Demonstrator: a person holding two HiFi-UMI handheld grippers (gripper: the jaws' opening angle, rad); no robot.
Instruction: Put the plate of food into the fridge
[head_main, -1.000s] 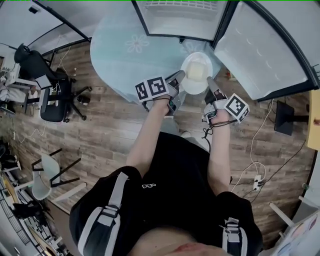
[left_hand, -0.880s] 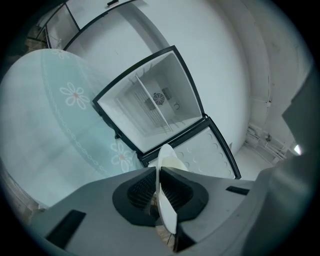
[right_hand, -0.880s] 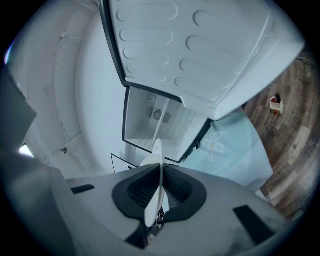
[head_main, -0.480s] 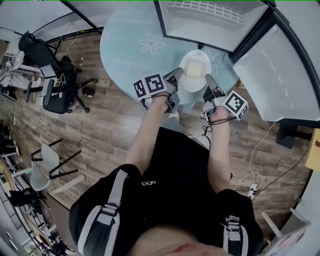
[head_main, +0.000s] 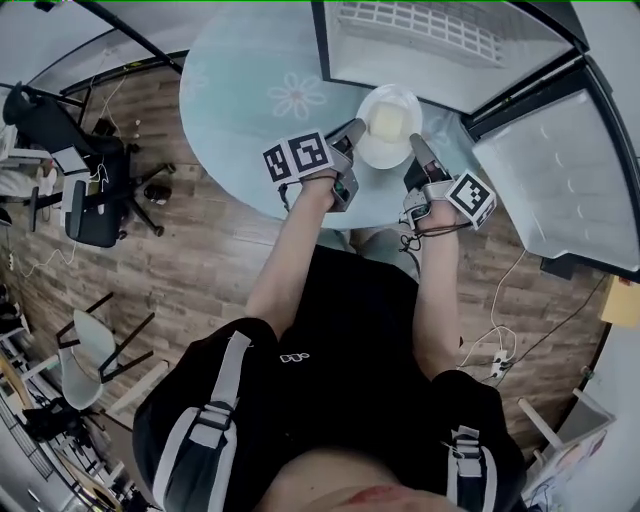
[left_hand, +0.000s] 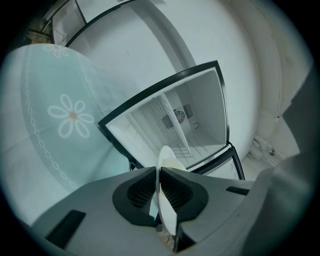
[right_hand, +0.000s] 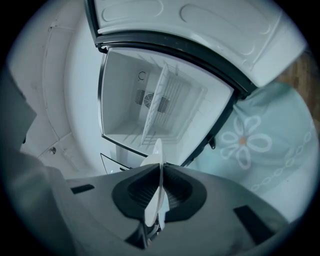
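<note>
black short-sleeved shirt, grey-white shoulder straps; grey left tongs and right tongs bear black-white marker cubes.

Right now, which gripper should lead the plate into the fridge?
Right gripper, slightly: the open fridge lies toward its side. But it and the left gripper both clamp the plate, so move together.

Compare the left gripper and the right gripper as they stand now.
The left gripper clamps the plate by its left rim; the right gripper by its right rim. The left gripper's view has the flowered tablecloth on its left, the right gripper's on its right. Shared: both are shut on the plate and face the open fridge.
</note>
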